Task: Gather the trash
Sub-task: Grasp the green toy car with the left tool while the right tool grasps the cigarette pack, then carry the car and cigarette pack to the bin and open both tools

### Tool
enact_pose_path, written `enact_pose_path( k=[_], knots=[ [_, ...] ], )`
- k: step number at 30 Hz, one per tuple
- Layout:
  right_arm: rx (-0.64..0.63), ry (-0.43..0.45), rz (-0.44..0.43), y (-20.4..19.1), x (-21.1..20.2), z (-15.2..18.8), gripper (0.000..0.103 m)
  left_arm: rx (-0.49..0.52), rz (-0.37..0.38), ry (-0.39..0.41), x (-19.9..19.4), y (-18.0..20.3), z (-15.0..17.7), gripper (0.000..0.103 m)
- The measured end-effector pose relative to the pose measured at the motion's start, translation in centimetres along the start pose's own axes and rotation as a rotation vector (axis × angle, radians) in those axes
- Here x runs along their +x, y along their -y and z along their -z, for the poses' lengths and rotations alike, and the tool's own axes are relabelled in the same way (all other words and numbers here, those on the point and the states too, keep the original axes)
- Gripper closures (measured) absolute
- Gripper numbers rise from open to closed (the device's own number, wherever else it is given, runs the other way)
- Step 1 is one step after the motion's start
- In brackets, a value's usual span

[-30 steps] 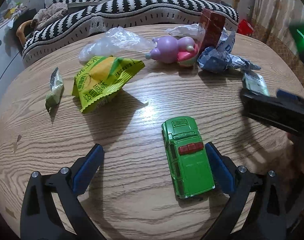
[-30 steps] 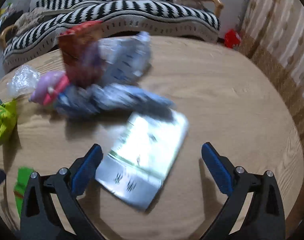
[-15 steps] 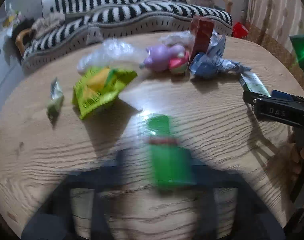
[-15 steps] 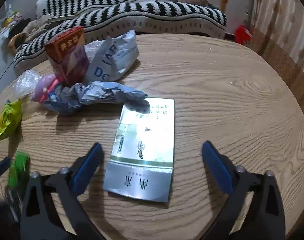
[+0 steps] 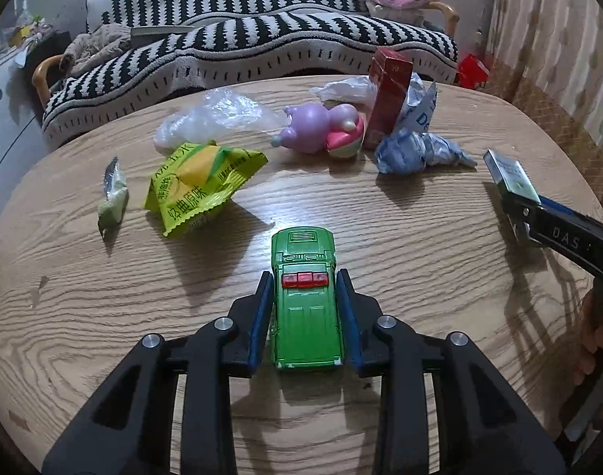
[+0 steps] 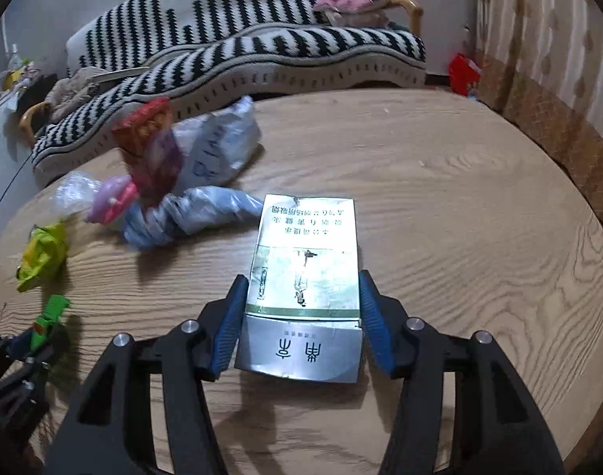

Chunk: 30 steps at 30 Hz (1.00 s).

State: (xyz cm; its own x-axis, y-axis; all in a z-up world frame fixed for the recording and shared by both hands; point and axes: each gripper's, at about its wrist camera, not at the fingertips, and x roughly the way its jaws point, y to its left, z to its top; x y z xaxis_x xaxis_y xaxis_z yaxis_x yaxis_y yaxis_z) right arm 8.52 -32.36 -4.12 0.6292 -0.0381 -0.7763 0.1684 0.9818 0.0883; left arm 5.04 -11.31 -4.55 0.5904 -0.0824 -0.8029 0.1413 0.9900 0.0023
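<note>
A green toy car (image 5: 305, 316) sits on the round wooden table (image 5: 400, 245), and my left gripper (image 5: 305, 277) is shut on it, blue pads pressed against both its sides. My right gripper (image 6: 303, 279) is shut on a flat silver and green cigarette box (image 6: 305, 269), one pad on each long edge. In the left wrist view that box (image 5: 511, 174) shows at the right, its far end raised off the table in the right gripper (image 5: 539, 217). The right wrist view shows the car (image 6: 52, 312) and the left gripper (image 6: 20, 348) at the lower left.
Across the far half lie a yellow-green snack bag (image 5: 200, 188), a small green wrapper (image 5: 113, 196), a clear plastic bag (image 5: 214, 118), a purple and pink toy (image 5: 321, 132), an upright red box (image 5: 388, 99) and a crumpled blue-white bag (image 5: 412, 150). A striped sofa (image 5: 261, 39) stands behind the table.
Both grippers went from wide open to shut: the left closed on the green car, the right on the box. The box has turned straight between the right fingers.
</note>
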Motion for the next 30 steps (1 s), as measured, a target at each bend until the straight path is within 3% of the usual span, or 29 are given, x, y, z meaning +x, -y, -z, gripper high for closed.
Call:
enact_pose_path(
  k=[4,7,11,13,17,19,23,26,30],
  knots=[
    [0.011,0.049,-0.006,0.2,-1.7,0.1,0.048,0.027,-0.003,0.032,-0.9,0.9,-0.4,0.072],
    [0.076,0.092,-0.064,2.0,-4.7,1.0,0.048,0.036,0.028,0.024,-1.5,2.4,-0.1,0.072],
    [0.121,0.213,-0.028,7.7,-12.0,3.9,0.048,0.072,0.082,0.034,-4.3,6.6,0.5,0.072],
    [0.152,0.227,0.007,11.8,-15.4,6.3,0.048,0.109,0.137,0.039,-5.9,9.8,1.0,0.071],
    [0.308,0.193,0.038,20.4,-19.6,12.3,0.048,0.251,0.306,0.027,-9.6,19.4,3.4,0.071],
    [0.418,0.16,0.048,25.1,-21.1,16.1,0.048,0.339,0.388,-0.023,-10.5,24.9,5.9,0.071],
    [0.521,0.057,0.099,30.2,-21.2,22.7,0.048,0.476,0.492,-0.149,-9.9,32.9,11.6,0.071],
    [0.591,0.006,0.088,32.4,-20.8,26.4,0.048,0.545,0.537,-0.251,-8.8,36.5,15.6,0.071],
    [0.638,-0.014,0.076,34.0,-20.4,28.2,0.048,0.578,0.543,-0.297,-8.4,38.1,17.2,0.071]
  ],
)
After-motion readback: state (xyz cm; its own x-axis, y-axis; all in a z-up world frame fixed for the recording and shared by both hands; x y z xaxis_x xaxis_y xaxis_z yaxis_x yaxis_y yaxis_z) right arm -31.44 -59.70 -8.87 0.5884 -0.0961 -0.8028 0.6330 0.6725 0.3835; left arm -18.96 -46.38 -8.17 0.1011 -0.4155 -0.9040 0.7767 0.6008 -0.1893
